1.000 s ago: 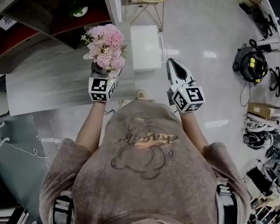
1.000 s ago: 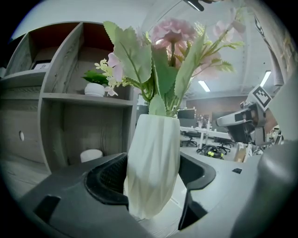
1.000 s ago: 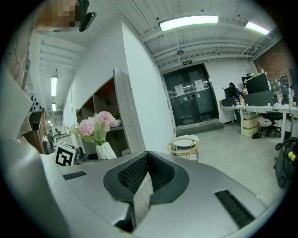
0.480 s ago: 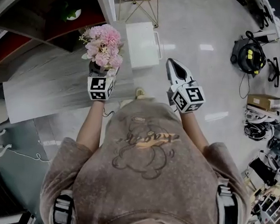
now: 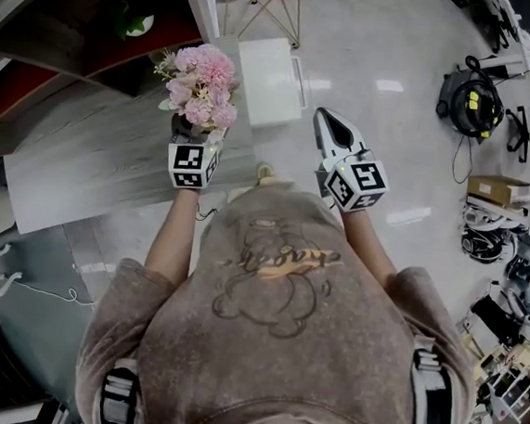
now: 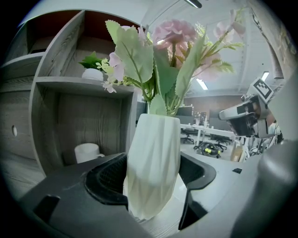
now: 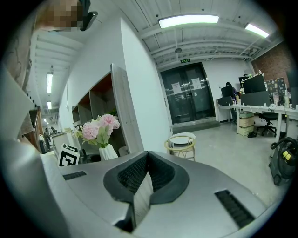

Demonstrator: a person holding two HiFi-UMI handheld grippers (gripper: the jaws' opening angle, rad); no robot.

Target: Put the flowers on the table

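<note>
A bunch of pink flowers (image 5: 201, 84) with green leaves stands in a white faceted vase (image 6: 153, 162). My left gripper (image 5: 191, 134) is shut on the vase, one jaw on each side of its lower body, and holds it upright over the right end of the grey wood table (image 5: 93, 157). Wood grain shows just under the vase base; whether it touches, I cannot tell. The blooms (image 6: 172, 35) rise above the jaws. My right gripper (image 5: 325, 121) hangs over the floor to the right, shut and empty. Its view shows the flowers (image 7: 99, 127) at the left.
A grey shelf unit behind the table holds a small potted plant (image 6: 92, 69) and a white mug (image 6: 86, 151). A white box (image 5: 270, 81) and a gold-framed side table (image 7: 181, 141) stand beyond the table. A black and yellow vacuum (image 5: 470, 100) sits at the right.
The left gripper and the vase have stayed over the same end of the table, shifting only slightly. The right gripper has not moved.
</note>
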